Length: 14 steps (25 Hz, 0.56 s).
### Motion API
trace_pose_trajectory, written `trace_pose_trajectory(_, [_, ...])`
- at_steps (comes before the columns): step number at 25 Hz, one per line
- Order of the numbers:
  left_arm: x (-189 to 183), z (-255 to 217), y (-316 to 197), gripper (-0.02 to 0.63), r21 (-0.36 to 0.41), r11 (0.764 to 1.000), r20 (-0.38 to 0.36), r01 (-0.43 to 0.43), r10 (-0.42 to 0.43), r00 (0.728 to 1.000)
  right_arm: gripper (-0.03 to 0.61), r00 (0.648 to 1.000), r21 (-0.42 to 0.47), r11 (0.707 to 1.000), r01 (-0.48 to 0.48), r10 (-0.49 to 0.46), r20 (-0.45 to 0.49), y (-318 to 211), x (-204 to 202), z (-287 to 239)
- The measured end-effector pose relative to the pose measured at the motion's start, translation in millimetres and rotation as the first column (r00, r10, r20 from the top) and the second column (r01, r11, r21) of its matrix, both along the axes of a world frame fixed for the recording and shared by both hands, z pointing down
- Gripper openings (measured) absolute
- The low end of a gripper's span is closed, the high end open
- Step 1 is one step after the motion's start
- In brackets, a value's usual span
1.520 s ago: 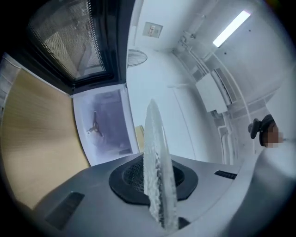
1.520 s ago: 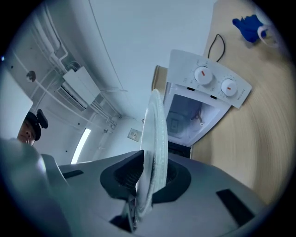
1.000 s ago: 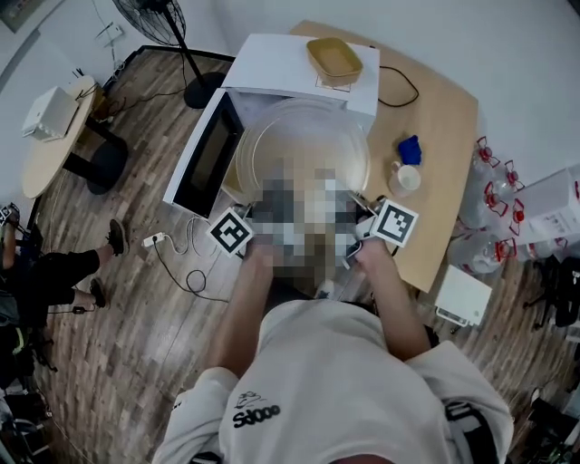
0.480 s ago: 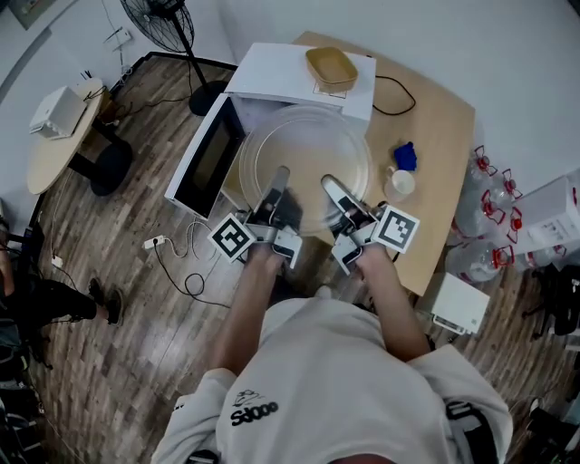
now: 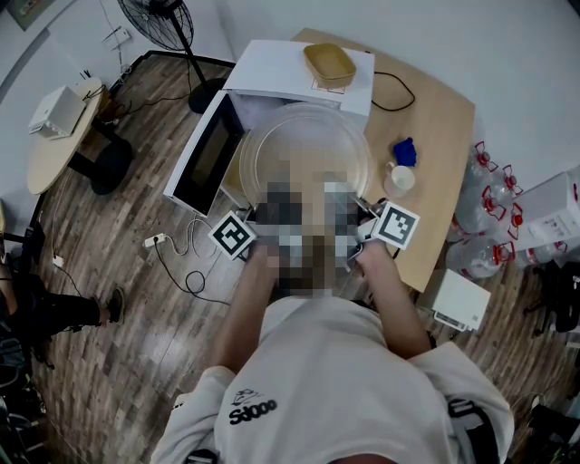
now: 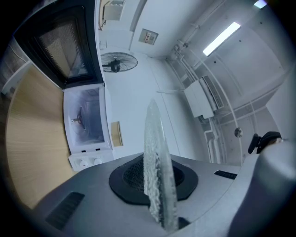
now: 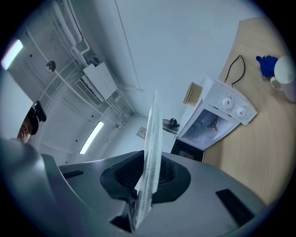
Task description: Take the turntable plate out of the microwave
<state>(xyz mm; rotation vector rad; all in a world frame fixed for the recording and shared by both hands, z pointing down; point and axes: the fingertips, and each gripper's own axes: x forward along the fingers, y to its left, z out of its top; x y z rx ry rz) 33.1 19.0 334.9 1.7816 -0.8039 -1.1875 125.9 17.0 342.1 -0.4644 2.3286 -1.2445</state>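
Note:
The clear glass turntable plate (image 5: 306, 149) hangs level outside the white microwave (image 5: 285, 72), just ahead of its open door (image 5: 210, 156). Both grippers hold its near rim; a mosaic patch hides their jaws in the head view, where only the marker cubes (image 5: 232, 236) (image 5: 396, 224) show. In the left gripper view the plate's edge (image 6: 155, 152) stands edge-on, clamped by my left gripper (image 6: 158, 190), and the empty microwave cavity (image 6: 85, 121) lies beyond. In the right gripper view my right gripper (image 7: 144, 187) is shut on the plate's rim (image 7: 151, 148).
A shallow tan tray (image 5: 330, 62) lies on the microwave's top. A white mug (image 5: 403, 179), a blue object (image 5: 407, 151) and a black cable (image 5: 399, 91) are on the wooden table's right half. A fan (image 5: 159, 20), round side table (image 5: 54, 136) and water bottles (image 5: 485, 208) surround it.
The plate and both grippers keep the same place. Only a seated person's legs at the left edge have shifted.

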Motion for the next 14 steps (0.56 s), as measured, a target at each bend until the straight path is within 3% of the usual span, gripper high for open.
trace_pose_trajectory(14, [0.7, 5.3, 1.0, 0.04, -0.011, 1.0, -0.012, 0.009, -0.009, 1.0, 0.029, 1.0, -0.013, 1.0, 0.013, -0.013, 0.0, -0.1, -0.1, 5.9])
